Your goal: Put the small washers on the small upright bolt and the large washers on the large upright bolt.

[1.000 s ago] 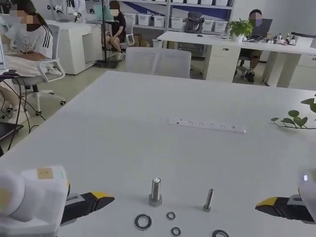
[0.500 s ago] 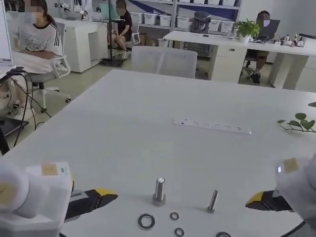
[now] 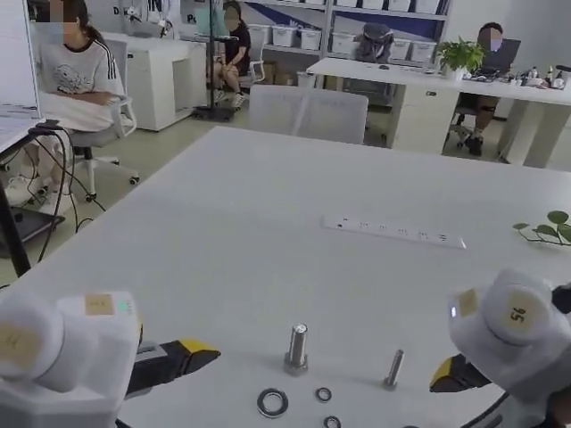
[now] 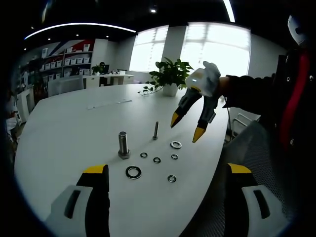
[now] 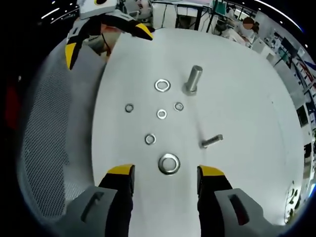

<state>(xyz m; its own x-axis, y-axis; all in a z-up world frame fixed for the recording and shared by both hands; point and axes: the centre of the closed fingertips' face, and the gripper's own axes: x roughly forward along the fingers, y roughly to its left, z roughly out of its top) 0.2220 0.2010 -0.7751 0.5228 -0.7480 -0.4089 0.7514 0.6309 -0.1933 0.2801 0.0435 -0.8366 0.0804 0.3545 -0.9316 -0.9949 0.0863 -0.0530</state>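
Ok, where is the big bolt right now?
In the head view the big bolt stands upright on the white table, left of the small bolt, with a large washer lying just in front of it.

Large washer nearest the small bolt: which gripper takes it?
Right. The large washer lies centred just ahead of the right gripper, whose fingers are open. From the left gripper it lies farther off, past the small washers.

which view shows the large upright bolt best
The left gripper view: the large upright bolt stands whole and side-on there, wide base down, with washers lying around it. The head view also has the bolt side-on, but low in the picture. The right gripper view looks down on the bolt from above, so it appears slanted.
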